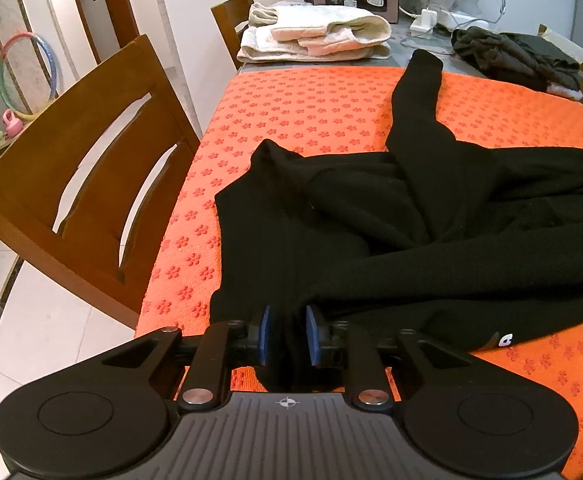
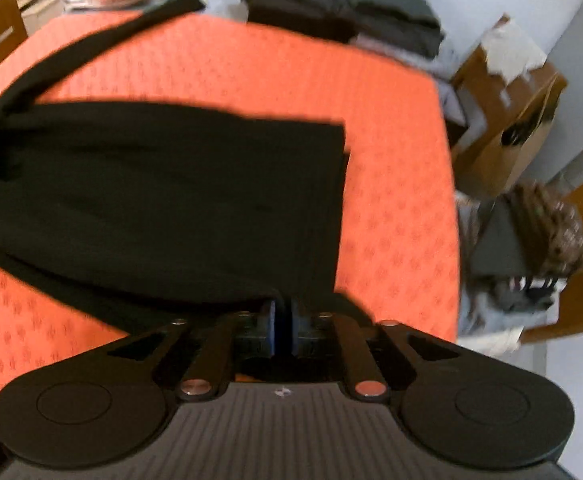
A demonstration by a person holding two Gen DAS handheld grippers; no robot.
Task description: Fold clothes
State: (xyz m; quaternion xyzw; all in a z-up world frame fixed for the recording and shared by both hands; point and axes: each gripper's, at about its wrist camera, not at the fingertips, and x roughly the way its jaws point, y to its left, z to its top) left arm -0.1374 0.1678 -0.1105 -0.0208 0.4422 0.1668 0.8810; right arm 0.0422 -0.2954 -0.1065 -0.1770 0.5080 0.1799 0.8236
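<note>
A black garment (image 1: 391, 232) lies spread on the orange flower-patterned mat (image 1: 311, 96) that covers the table, with one sleeve reaching toward 12 o'clock and its near edge at 6 o'clock of the left wrist view. The left gripper (image 1: 289, 334) has its blue pads a little apart, and a fold of the black cloth sits between them; whether the pads press on it I cannot tell. In the blurred right wrist view the right gripper (image 2: 281, 330) has its pads nearly together at the near edge of the garment, and whether cloth is between them I cannot tell. At the far end of the table, a stack of folded white towels (image 1: 315, 36) lies at 11 o'clock and a heap of dark clothes (image 1: 519, 56) at 1 o'clock. A wooden chair (image 1: 87, 184) stands at 9 o'clock beside the table.
</note>
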